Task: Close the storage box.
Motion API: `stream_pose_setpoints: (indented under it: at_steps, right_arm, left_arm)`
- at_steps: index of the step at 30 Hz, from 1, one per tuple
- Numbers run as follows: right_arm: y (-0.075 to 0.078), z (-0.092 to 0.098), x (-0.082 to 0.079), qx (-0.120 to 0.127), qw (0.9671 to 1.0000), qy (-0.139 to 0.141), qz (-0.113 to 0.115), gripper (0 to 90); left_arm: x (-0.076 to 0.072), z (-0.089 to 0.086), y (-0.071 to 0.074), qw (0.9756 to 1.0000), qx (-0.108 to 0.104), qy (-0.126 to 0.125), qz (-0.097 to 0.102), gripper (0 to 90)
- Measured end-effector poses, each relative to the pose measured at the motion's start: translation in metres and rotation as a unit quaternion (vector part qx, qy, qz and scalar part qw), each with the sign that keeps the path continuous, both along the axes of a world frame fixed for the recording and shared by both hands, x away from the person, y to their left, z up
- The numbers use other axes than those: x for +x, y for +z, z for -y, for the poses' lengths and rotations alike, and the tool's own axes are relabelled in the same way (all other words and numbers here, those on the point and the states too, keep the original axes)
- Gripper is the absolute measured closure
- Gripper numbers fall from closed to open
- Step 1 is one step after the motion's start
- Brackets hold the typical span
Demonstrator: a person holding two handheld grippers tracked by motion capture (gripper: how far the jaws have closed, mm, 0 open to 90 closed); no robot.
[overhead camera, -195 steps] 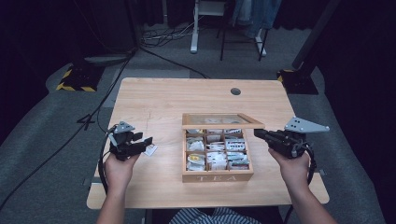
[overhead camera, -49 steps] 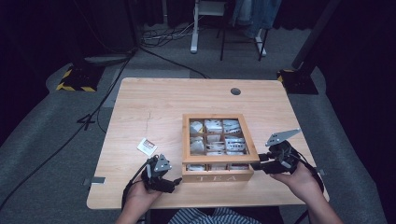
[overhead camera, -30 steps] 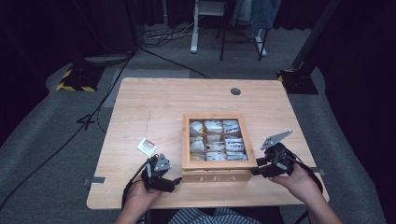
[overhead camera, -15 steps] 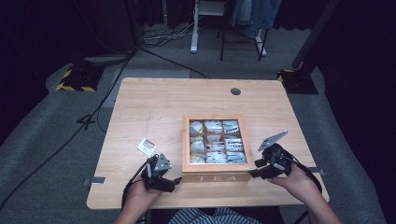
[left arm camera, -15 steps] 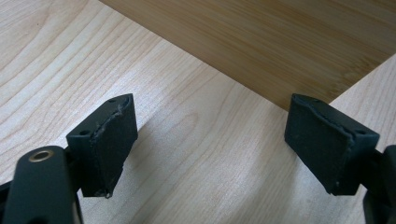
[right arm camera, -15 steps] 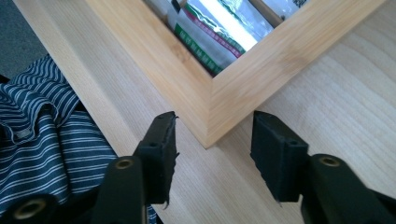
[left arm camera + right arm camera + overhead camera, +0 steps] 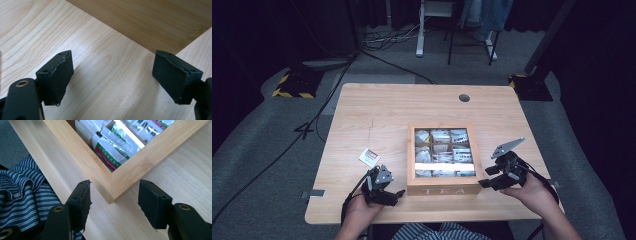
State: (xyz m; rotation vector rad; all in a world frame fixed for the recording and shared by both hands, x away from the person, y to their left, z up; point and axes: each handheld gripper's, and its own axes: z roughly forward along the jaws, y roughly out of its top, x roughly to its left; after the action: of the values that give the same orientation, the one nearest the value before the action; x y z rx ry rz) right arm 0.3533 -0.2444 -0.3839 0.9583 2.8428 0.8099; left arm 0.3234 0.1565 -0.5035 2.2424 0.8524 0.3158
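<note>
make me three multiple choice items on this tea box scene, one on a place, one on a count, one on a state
1. Where does the small tea packet lie?
A. on the table left of the tea box
B. inside the tea box
C. between the right gripper's jaws

2. How many grippers are at the table?
A. one
B. two
C. three

3. How is the lid of the tea box?
A. standing upright
B. taken off and laid aside
C. shut flat on the box

Answers:
1 A: the packet lies on the bare table, apart from the box.
2 B: the left gripper and the right gripper flank the box.
3 C: the windowed lid lies level, tea bags showing through it.
</note>
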Motion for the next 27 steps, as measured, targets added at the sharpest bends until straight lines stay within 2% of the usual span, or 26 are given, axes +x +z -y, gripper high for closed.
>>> stream_pose_setpoints:
  at_steps: [5, 10, 13, 15, 16, 18, 19, 21, 22, 23, 24, 25, 26, 27]
  right_arm:
    - [0.008, 0.004, 0.001, 0.024, 0.9993, -0.006, 0.027, 41.7]
    - [0.013, 0.009, 0.004, 0.058, 0.9963, -0.017, 0.061, 40.3]
    - [0.014, 0.012, 0.005, 0.065, 0.9952, -0.023, 0.07, 40.7]
    - [0.016, 0.016, 0.006, 0.077, 0.993, -0.031, 0.084, 40.6]
    - [0.018, 0.021, 0.006, 0.094, 0.99, -0.039, 0.098, 40.4]
    - [0.019, 0.026, 0.006, 0.105, 0.9865, -0.047, 0.116, 40.4]
    - [0.019, 0.026, 0.006, 0.105, 0.9865, -0.047, 0.116, 40.4]
    - [0.02, 0.034, 0.006, 0.116, 0.9823, -0.059, 0.135, 40.4]
    - [0.02, 0.041, 0.007, 0.124, 0.9788, -0.07, 0.147, 40.4]
    - [0.02, 0.041, 0.007, 0.124, 0.9788, -0.07, 0.147, 40.4]
    - [0.02, 0.048, 0.008, 0.132, 0.9746, -0.078, 0.163, 40.5]
    - [0.02, 0.048, 0.008, 0.132, 0.9746, -0.078, 0.163, 40.5]
    - [0.02, 0.055, 0.011, 0.133, 0.9716, -0.086, 0.175, 40.5]
    - [0.02, 0.055, 0.011, 0.133, 0.9716, -0.086, 0.175, 40.5]
  left_arm:
    - [0.001, -0.005, 0.0, 0.9999, -0.001, 0.014, -0.001, 18.0]
    - [0.0, -0.007, 0.0, 0.9998, -0.001, 0.019, -0.001, 17.9]
    - [0.0, -0.007, 0.0, 0.9998, -0.002, 0.02, -0.001, 17.9]
    - [0.0, -0.007, 0.0, 0.9998, -0.002, 0.02, -0.001, 17.9]
    - [0.0, -0.007, 0.0, 0.9998, -0.001, 0.02, 0.0, 17.9]
    - [0.0, -0.007, 0.0, 0.9998, -0.002, 0.02, -0.001, 17.9]
    - [0.0, -0.007, 0.0, 0.9998, -0.002, 0.02, -0.001, 17.9]
    - [0.0, -0.007, 0.0, 0.9998, -0.001, 0.021, 0.0, 18.0]
    - [0.001, -0.008, 0.0, 0.9998, -0.001, 0.021, -0.001, 18.0]
    - [0.001, -0.008, 0.0, 0.9998, -0.001, 0.021, -0.001, 18.0]
    - [0.002, -0.008, 0.0, 0.9998, -0.002, 0.022, -0.002, 18.0]
    - [0.002, -0.008, 0.0, 0.9997, -0.001, 0.023, -0.001, 18.0]
    - [0.002, -0.008, 0.0, 0.9997, -0.002, 0.024, -0.002, 18.0]
    - [0.002, -0.008, 0.0, 0.9997, -0.002, 0.024, -0.002, 18.0]
